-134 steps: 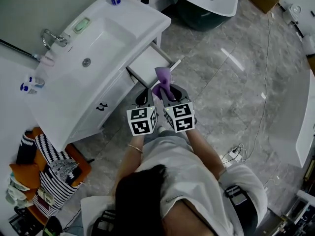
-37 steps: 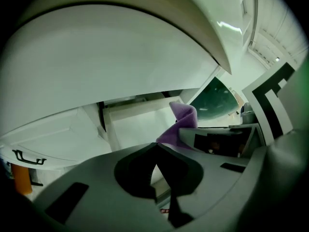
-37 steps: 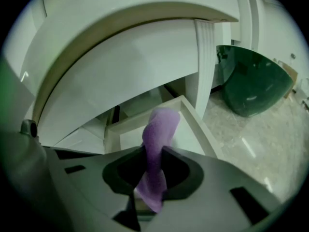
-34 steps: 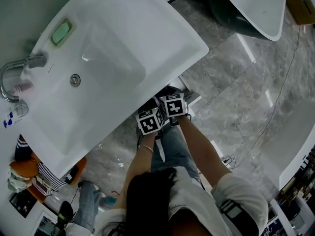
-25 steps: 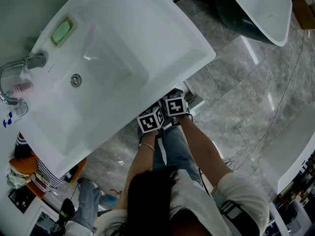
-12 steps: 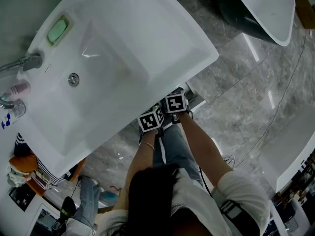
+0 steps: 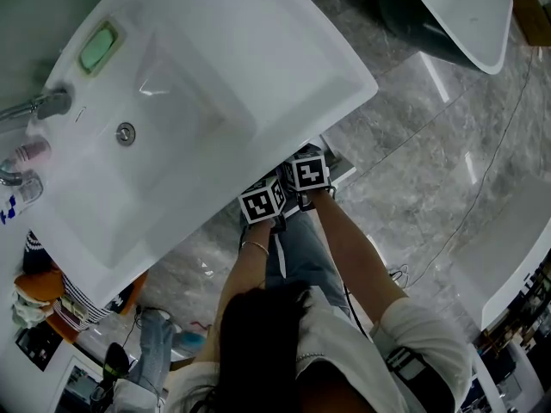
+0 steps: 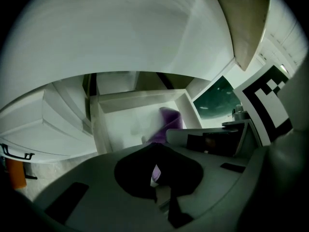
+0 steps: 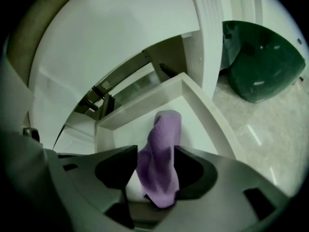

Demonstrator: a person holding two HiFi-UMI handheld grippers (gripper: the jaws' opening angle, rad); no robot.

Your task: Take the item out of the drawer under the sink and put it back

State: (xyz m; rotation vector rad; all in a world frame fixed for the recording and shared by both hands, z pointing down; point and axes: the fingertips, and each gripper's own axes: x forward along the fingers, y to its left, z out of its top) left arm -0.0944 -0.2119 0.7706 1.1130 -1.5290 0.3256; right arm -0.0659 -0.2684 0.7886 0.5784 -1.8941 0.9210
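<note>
The right claw (image 9: 155, 170) stands open, its jaws having just been opening, and the purple cloth (image 9: 164, 134) stands between them. A gap shows at the nine o'clock pad. Whether the cloth touches the three o'clock pad or only lies just beside it cannot be told. The cloth is inside the white drawer (image 9: 205, 115), which is pulled out under the sink (image 7: 284, 50). Its crumpled end lies at six o'clock by the claw, and its folded top reaches toward twelve o'clock over the drawer's floor. In the left gripper view the left claw (image 8: 155, 172) has its dark pads drawn together on nothing, with only a thin slit through which a sliver of purple shows. Beyond it, at one o'clock, the cloth lies in the drawer's right half, and the right claw's body crosses at three o'clock. In the head view the left cube (image 7: 263, 203) and right cube (image 7: 308, 172) sit side by side near the centre, at the sink's five o'clock edge. The claw tips are hidden beneath the rim, and a corner of the drawer peeks out at one o'clock of the cubes. On the sink, the green soap (image 7: 97, 47) lies at ten o'clock and the tap (image 7: 43, 103) at nine. A tub (image 7: 456, 15) stands at one o'clock on the grey floor (image 7: 413, 144).
</note>
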